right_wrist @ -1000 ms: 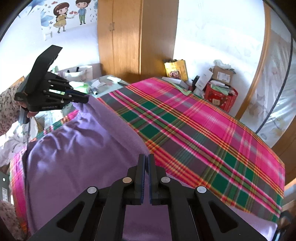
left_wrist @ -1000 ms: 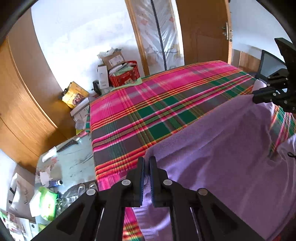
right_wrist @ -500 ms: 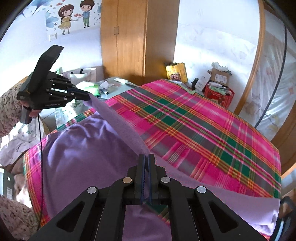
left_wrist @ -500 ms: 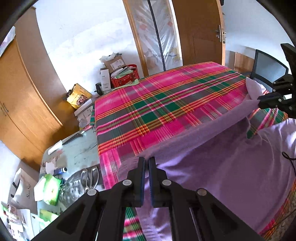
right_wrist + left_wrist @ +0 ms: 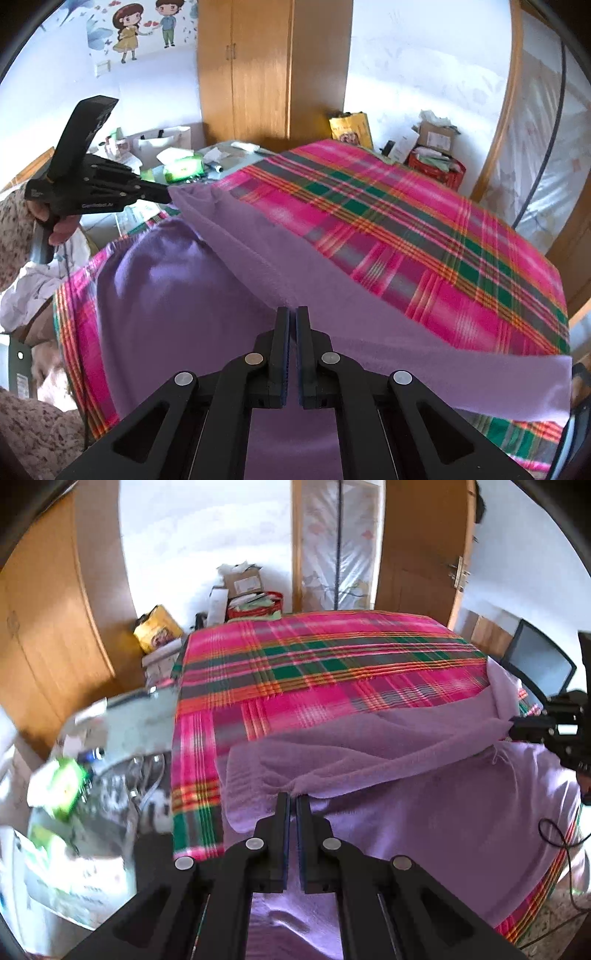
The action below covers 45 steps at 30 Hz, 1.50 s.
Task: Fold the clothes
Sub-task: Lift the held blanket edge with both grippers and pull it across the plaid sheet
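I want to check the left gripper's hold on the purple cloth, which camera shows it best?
The right wrist view: it shows the whole left gripper side-on, shut on the purple cloth at its corner. The left wrist view shows only its own fingers pinching bunched fabric.

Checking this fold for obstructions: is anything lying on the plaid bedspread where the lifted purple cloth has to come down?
Nothing visible. Both grippers, left and right, grip the cloth; the bedspread ahead is bare.

plaid bedspread (image 5: 332, 672) open ahead, cluttered side table (image 5: 110, 746) left
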Each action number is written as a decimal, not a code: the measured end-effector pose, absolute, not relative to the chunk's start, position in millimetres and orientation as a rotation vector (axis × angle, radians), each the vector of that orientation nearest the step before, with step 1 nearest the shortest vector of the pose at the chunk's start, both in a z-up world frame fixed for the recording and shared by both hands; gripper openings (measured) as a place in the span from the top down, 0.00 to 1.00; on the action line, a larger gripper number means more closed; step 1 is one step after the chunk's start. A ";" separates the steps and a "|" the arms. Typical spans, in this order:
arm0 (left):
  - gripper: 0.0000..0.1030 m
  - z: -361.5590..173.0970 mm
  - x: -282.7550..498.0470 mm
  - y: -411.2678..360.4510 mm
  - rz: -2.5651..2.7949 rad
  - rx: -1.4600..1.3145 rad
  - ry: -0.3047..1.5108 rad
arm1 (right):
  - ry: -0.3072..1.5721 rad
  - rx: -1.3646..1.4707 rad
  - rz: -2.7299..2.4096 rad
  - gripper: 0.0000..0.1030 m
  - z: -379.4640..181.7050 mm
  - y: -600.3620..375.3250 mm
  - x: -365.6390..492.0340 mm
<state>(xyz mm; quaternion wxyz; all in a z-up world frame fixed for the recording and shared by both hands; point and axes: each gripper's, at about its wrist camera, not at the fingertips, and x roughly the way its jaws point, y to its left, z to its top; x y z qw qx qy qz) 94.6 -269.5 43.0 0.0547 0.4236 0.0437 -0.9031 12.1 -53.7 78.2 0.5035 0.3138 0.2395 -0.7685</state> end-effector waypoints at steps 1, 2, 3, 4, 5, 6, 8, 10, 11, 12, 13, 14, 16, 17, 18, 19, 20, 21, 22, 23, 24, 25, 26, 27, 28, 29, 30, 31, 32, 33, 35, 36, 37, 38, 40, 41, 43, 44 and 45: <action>0.97 39.5 96.3 -270.6 -2.738 1.285 0.164 | 0.576 0.766 -1.854 0.97 74.9 -54.4 12.9; 0.97 36.5 98.2 -271.8 -2.735 1.280 0.195 | 0.572 0.776 -1.852 0.97 71.3 -54.5 12.9; 0.97 33.7 100.0 -272.8 -2.730 1.277 0.226 | 0.569 0.784 -1.853 0.97 68.3 -54.6 12.9; 0.97 31.1 101.7 -273.5 -2.725 1.277 0.257 | 0.566 0.792 -1.854 0.97 65.2 -54.6 12.8; 0.97 29.2 103.7 -275.2 -2.720 1.273 0.303 | 0.563 0.800 -1.855 0.97 62.2 -54.5 12.9; 0.96 27.8 105.9 -277.7 -2.713 1.267 0.365 | 0.559 0.801 -1.857 0.97 60.3 -54.1 13.2; 0.95 25.9 110.8 -282.8 -2.697 1.249 0.502 | 0.545 0.805 -1.860 0.97 57.9 -53.4 13.3; 0.91 24.1 115.6 -287.4 -2.678 1.239 0.663 | 0.532 0.809 -1.862 0.97 56.1 -51.9 11.7; 0.84 23.8 118.0 -288.7 -2.678 1.228 0.739 | 0.523 0.813 -1.861 0.97 55.3 -51.4 11.0; 0.75 24.0 120.2 -289.2 -2.688 1.211 0.810 | 0.521 0.814 -1.860 0.97 55.1 -51.5 11.1; 0.70 24.3 121.5 -289.8 -2.695 1.197 0.874 | 0.521 0.816 -1.862 0.97 53.6 -51.0 10.8; 0.63 24.6 122.0 -290.4 -2.700 1.186 0.931 | 0.520 0.817 -1.862 0.97 52.8 -50.9 10.8; 0.62 22.5 123.2 -294.7 -2.690 1.165 1.082 | 0.524 0.816 -1.863 0.97 50.8 -51.1 11.8; 0.60 20.1 123.3 -297.4 -2.680 1.158 1.145 | 0.514 0.819 -1.864 0.97 50.7 -50.5 11.7; 0.58 16.6 123.2 -301.0 -2.655 1.147 1.206 | 0.505 0.820 -1.864 0.97 50.6 -49.8 11.6; 0.57 12.0 123.0 -305.5 -2.615 1.133 1.266 | 0.496 0.820 -1.866 0.97 50.4 -48.9 11.0; 0.57 7.4 122.8 -310.0 -2.575 1.118 1.324 | 0.485 0.822 -1.866 0.97 50.4 -48.0 10.4; 0.57 0.4 122.7 -315.8 -2.518 1.103 1.410 | 0.473 0.825 -1.866 0.97 50.5 -46.8 10.0; 0.57 -7.4 122.4 -321.6 -2.461 1.090 1.501 | 0.470 0.822 -1.868 0.97 51.2 -46.3 10.5; 0.57 -13.3 122.1 -324.8 -2.422 1.084 1.563 | 0.467 0.819 -1.870 0.97 51.9 -45.8 11.1; 0.57 -19.0 121.8 -326.7 -2.387 1.080 1.617 | 0.461 0.816 -1.871 0.97 52.8 -44.7 11.4; 0.57 -22.0 121.7 -327.7 -2.366 1.069 1.646 | 0.455 0.814 -1.872 0.97 53.6 -43.6 11.8; 0.57 -22.4 121.7 -328.0 -2.362 1.052 1.652 | 0.448 0.811 -1.873 0.97 54.4 -42.5 12.2; 0.57 -22.8 121.8 -328.3 -2.357 1.035 1.658 | 0.441 0.810 -1.873 0.97 54.6 -41.0 12.7; 0.57 -23.9 121.8 -329.7 -2.341 1.019 1.672 | 0.440 0.809 -1.872 0.97 54.5 -40.6 13.2; 0.58 -25.5 121.8 -332.0 -2.314 1.003 1.691 | 0.445 0.807 -1.874 0.97 53.8 -39.8 14.3; 0.63 -27.1 121.8 -334.4 -2.287 0.987 1.711 | 0.449 0.805 -1.876 0.97 53.1 -38.8 15.3; 0.64 -28.3 121.5 -336.4 -2.268 0.977 1.727 | 0.447 0.801 -1.879 0.97 53.1 -37.1 15.7; 0.67 -28.9 120.7 -338.0 -2.257 0.973 1.742 | 0.450 0.787 -1.886 0.97 53.5 -35.9 17.4; 0.73 -30.3 119.5 -339.2 -2.240 0.976 1.754 | 0.457 0.767 -1.897 0.97 54.4 -34.9 19.8; 0.81 -33.7 116.1 -339.6 -2.202 1.003 1.764 | 0.452 0.740 -1.909 0.97 56.7 -33.7 23.1; 0.85 -33.3 115.6 -338.7 -2.200 1.007 1.755 | 0.445 0.739 -1.915 0.97 57.6 -33.3 23.1; 0.87 -31.0 116.1 -337.5 -2.206 1.000 1.740 | 0.437 0.738 -1.921 0.97 58.5 -32.9 23.0; 0.89 -27.5 117.4 -337.1 -2.216 0.987 1.730 | 0.430 0.737 -1.925 0.97 59.5 -32.3 22.9; 0.92 -18.2 121.3 -337.6 -2.242 0.948 1.721 | 0.422 0.726 -1.937 0.97 62.9 -30.3 23.3; 0.93 -12.8 122.9 -337.1 -2.257 0.931 1.714 | 0.417 0.715 -1.943 0.97 65.6 -28.3 23.9; 0.94 -0.3 125.4 -334.6 -2.290 0.906 1.693 | 0.414 0.700 -1.952 0.97 70.3 -25.9 26.1; 0.95 5.9 126.7 -333.4 -2.306 0.893 1.683 | 0.412 0.690 -1.958 0.97 73.4 -24.4 27.7; 0.95 12.1 127.9 -332.2 -2.322 0.879 1.672 | 0.412 0.676 -1.967 0.97 77.3 -22.5 29.9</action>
